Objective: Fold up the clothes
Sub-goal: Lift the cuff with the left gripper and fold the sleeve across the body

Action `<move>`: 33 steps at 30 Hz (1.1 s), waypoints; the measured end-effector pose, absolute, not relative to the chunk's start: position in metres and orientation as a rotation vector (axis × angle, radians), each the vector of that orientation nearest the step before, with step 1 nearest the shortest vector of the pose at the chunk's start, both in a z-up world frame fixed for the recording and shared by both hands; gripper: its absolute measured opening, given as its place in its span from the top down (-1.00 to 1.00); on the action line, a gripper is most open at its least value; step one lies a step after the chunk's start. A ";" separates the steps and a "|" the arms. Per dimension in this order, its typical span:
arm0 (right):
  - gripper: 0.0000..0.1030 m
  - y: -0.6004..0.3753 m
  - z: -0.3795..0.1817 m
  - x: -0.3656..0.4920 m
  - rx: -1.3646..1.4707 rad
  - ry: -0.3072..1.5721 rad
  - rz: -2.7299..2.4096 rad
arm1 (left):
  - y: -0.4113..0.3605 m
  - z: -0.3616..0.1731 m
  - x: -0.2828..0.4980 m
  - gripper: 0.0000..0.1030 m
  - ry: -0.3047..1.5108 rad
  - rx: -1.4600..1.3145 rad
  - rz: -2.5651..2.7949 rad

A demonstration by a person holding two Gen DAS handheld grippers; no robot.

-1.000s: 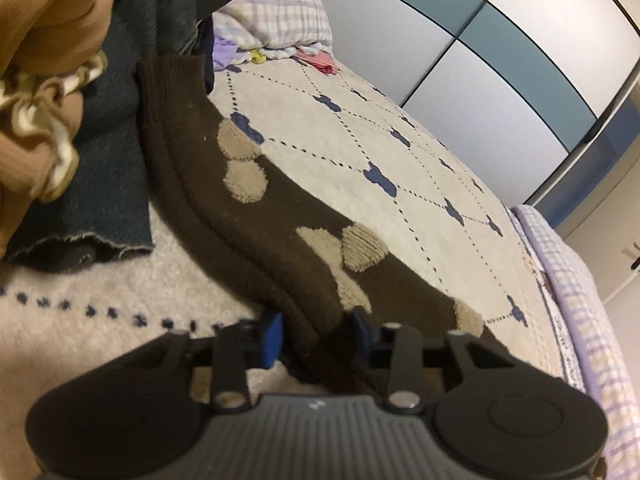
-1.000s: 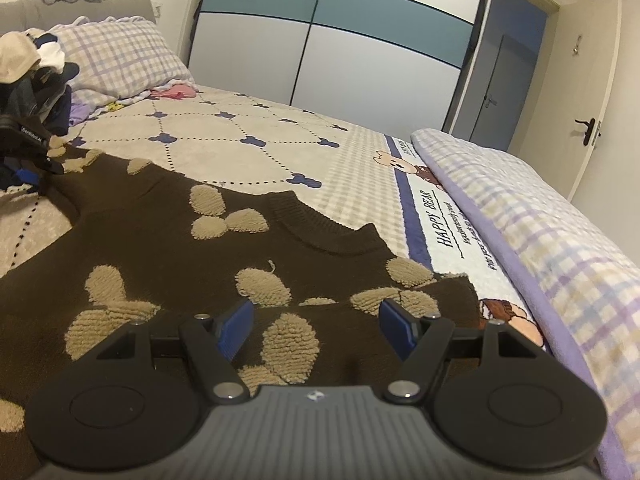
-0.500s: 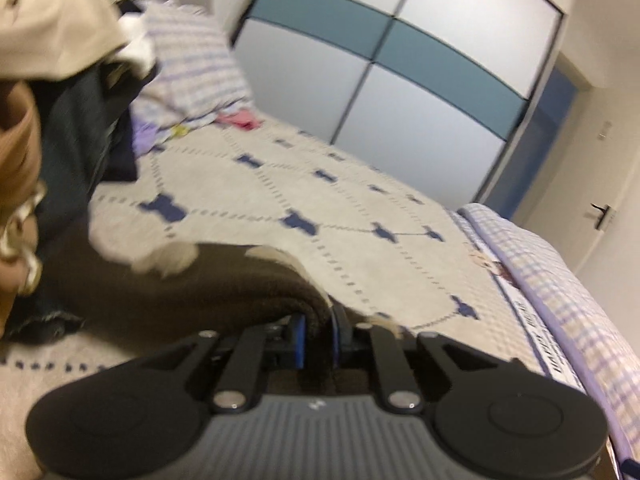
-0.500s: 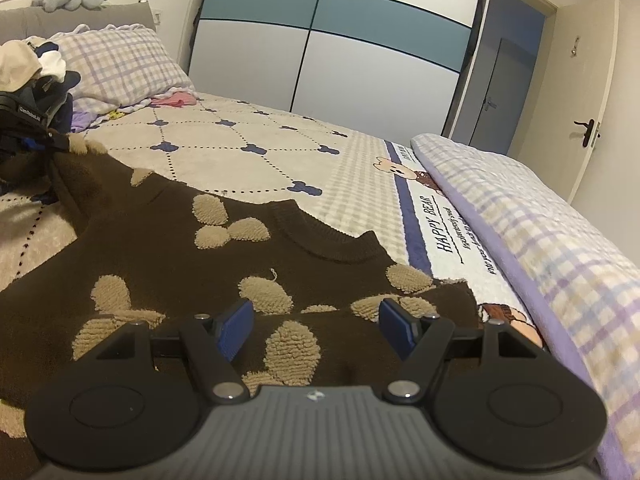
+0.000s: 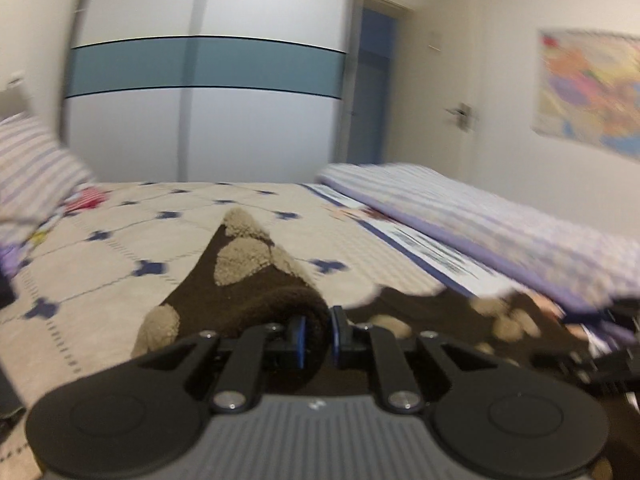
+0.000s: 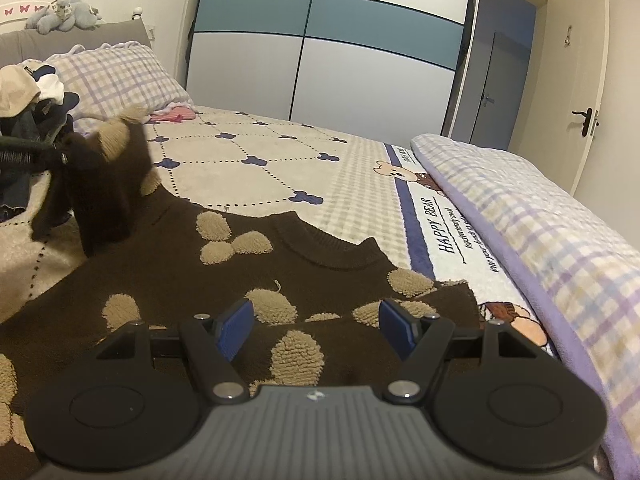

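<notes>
Sweater: a brown knit with tan fleece patches, lying spread on the bed, front up, collar toward the wardrobe.

Left gripper: clamped on the sleeve. A second ago the jaws stood apart around the sleeve edge as it lay flat on the quilt; they have since closed, and brown knit is now bunched between the blue pads. The sleeve has come up off the bed: in the right wrist view it stands as a raised, slightly blurred fold at the left, above the sweater body, with the cuff end hanging. The left wrist view has swung from the clothes pile toward the wardrobe and the door, and is motion-blurred.

Right gripper: jaws apart, nothing between them, hovering low over the chest of the sweater near the collar. Its view matches the earlier one.

Meaning for the task: the grasp is secured and the first fold is judged to be under way, the sleeve being carried inward over the body. The body itself is undisturbed and flat. The sleeve fold is not yet laid down. Risk, as a judgement: thick knit may drag the shoulder out of line unless the body is held down.
</notes>
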State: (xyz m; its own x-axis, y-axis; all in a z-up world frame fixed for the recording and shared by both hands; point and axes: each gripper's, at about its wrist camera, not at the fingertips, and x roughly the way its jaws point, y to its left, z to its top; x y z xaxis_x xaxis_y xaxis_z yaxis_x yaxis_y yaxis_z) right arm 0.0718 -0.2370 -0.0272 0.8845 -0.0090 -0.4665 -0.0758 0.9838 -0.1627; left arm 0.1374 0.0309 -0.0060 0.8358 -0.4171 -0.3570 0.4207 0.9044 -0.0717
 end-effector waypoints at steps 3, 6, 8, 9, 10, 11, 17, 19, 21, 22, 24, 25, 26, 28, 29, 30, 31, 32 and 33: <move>-0.41 -0.238 -0.027 0.071 -0.177 0.486 0.038 | 0.016 -0.014 0.135 0.75 0.411 0.062 -0.516; -0.41 -0.238 -0.027 0.071 -0.174 0.490 0.037 | 0.004 -0.026 0.134 0.75 0.471 0.096 -0.574; -0.41 -0.238 -0.028 0.071 -0.173 0.492 0.037 | -0.002 -0.036 0.135 0.74 0.513 0.112 -0.598; -0.41 -0.238 -0.028 0.071 -0.173 0.493 0.038 | -0.004 -0.040 0.135 0.73 0.533 0.120 -0.606; -0.41 -0.238 -0.028 0.071 -0.172 0.494 0.040 | -0.006 -0.045 0.136 0.71 0.553 0.126 -0.613; -0.41 -0.238 -0.029 0.071 -0.171 0.496 0.042 | -0.007 -0.050 0.138 0.71 0.574 0.126 -0.616; -0.41 -0.235 -0.030 0.073 -0.181 0.500 0.052 | -0.003 -0.057 0.137 0.17 0.649 0.051 -0.615; -0.41 -0.236 -0.030 0.073 -0.177 0.499 0.052 | 0.001 -0.052 0.132 -0.46 0.656 0.006 -0.612; -0.41 -0.237 -0.030 0.074 -0.172 0.500 0.051 | 0.006 -0.044 0.127 -0.81 0.647 -0.041 -0.599; -0.41 -0.237 -0.030 0.074 -0.170 0.501 0.050 | 0.007 -0.041 0.126 -0.88 0.641 -0.051 -0.585; -0.41 -0.238 -0.029 0.074 -0.162 0.499 0.048 | 0.014 -0.036 0.127 -0.92 0.651 -0.080 -0.539; -0.41 -0.238 -0.028 0.074 -0.159 0.497 0.049 | 0.018 -0.033 0.129 -0.94 0.659 -0.097 -0.511; -0.41 -0.238 -0.028 0.073 -0.158 0.494 0.050 | 0.022 -0.032 0.131 -0.94 0.667 -0.119 -0.482; -0.41 -0.237 -0.027 0.072 -0.159 0.490 0.053 | 0.033 -0.034 0.140 -0.94 0.680 -0.191 -0.411; -0.41 -0.236 -0.027 0.071 -0.162 0.489 0.053 | 0.039 -0.037 0.145 -0.94 0.686 -0.229 -0.370; -0.41 -0.235 -0.027 0.071 -0.166 0.490 0.054 | 0.044 -0.040 0.151 -0.94 0.694 -0.263 -0.331; -0.41 -0.235 -0.028 0.070 -0.169 0.492 0.053 | 0.047 -0.043 0.156 -0.89 0.697 -0.297 -0.304; -0.41 -0.234 -0.028 0.070 -0.171 0.494 0.053 | 0.051 -0.045 0.160 -0.85 0.699 -0.332 -0.278; -0.41 -0.234 -0.028 0.069 -0.173 0.495 0.054 | 0.053 -0.047 0.164 -0.84 0.698 -0.358 -0.262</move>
State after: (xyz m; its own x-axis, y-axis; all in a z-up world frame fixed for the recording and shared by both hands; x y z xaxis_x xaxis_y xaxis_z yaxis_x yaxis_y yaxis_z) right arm 0.0694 -0.2339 -0.0280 0.8789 0.0096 -0.4769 -0.0933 0.9840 -0.1521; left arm 0.1639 0.0530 -0.0467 0.7375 -0.3510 -0.5769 0.1151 0.9071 -0.4048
